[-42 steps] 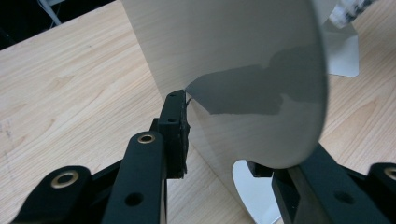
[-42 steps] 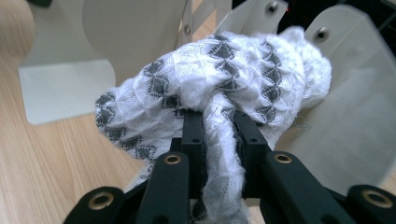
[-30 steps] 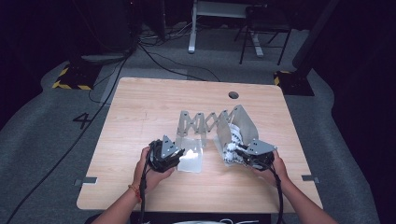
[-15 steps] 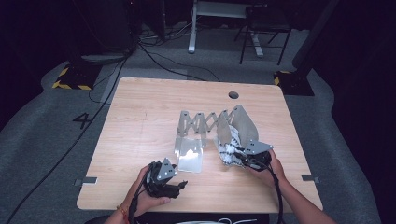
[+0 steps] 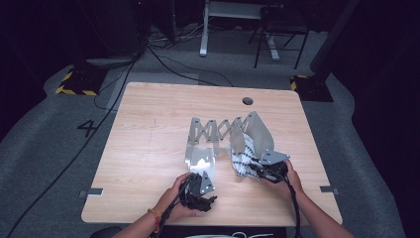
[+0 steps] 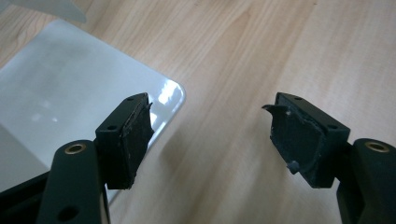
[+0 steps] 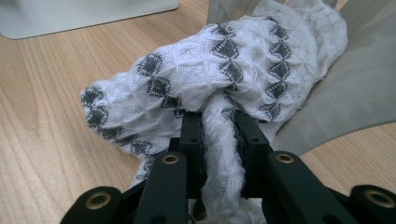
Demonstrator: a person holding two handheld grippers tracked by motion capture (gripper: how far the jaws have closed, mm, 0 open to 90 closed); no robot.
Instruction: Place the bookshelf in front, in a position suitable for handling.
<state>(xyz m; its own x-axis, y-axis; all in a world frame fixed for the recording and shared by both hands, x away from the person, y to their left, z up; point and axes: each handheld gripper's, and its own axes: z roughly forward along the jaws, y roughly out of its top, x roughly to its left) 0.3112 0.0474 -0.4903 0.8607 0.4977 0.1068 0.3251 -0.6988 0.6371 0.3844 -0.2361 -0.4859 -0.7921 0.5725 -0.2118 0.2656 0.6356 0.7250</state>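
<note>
Pinching a fold of the patterned cloth (image 7: pixel 219 79), the right gripper (image 7: pixel 219 135) clamps it while the left gripper (image 6: pixel 210 135) fingers stand spread.

The wooden table (image 5: pixel 148 144) bears a metal folding rack (image 5: pixel 218 134) and a patterned cloth (image 5: pixel 242 161).

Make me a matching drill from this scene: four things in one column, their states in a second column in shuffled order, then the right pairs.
Things:
1. left claw
2. right claw
3. patterned cloth
4. flat metal panel

States:
A. lying flat on the wooden table
B. shut on fabric
C. open, holding nothing
D. bunched up, white with grey diamonds, partly on the tilted metal panel

Pairs: 1-C, 2-B, 3-D, 4-A
</note>
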